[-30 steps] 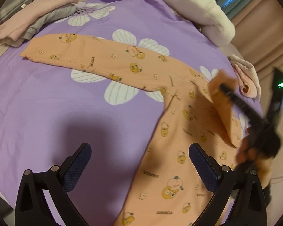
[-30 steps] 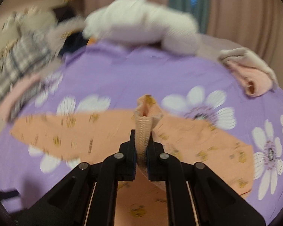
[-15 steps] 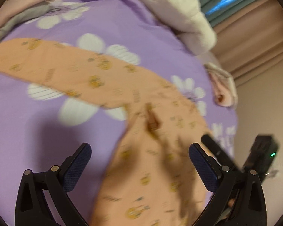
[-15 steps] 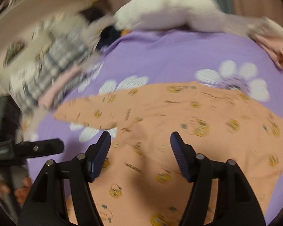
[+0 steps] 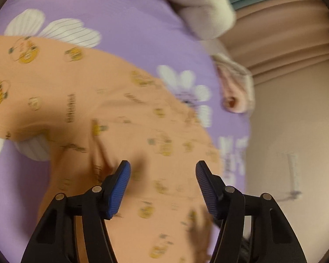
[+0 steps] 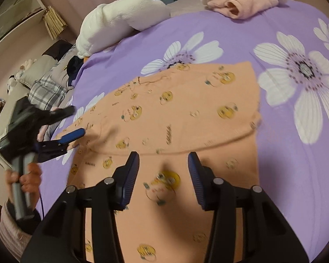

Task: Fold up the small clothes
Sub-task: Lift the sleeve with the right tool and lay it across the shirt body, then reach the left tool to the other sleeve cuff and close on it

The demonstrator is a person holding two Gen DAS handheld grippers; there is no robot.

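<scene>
Garment (image 6: 175, 118): orange, small yellow cartoon prints, spread on purple sheet (image 6: 274, 32) with big white flowers. In right wrist view one section is folded over the rest, fold edge running left to right just beyond the right gripper (image 6: 163, 162); top layer spreads to the far side, lower layer runs toward the near edge under the gripper. Right gripper: jaws part open, just been closing, nothing pinched; blue pads hang over the near layer with cloth visible in the gap between them, contact with the cloth not clear. Left gripper (image 5: 163, 171): jaws also part open, just been closing, nothing gripped; its own view is motion-blurred, pads over the orange cloth, a small raised crease (image 5: 98, 151) just left of the left pad. From right wrist view, left gripper sits at the garment's left edge, blue pad over the cloth margin, jaws apart; a hand (image 6: 24, 177) holds its grey handle, knit sleeve (image 6: 8, 230) at the wrist. Surroundings: white fluffy blanket (image 6: 120, 22) at the far left of the bed, folded pink and cream clothes (image 6: 241, 2) at the far right corner, well apart from the garment. Plaid cloth (image 6: 46, 89) and dark item (image 6: 74, 65) far left off the sheet. Curtains (image 5: 285, 28) behind the bed.
</scene>
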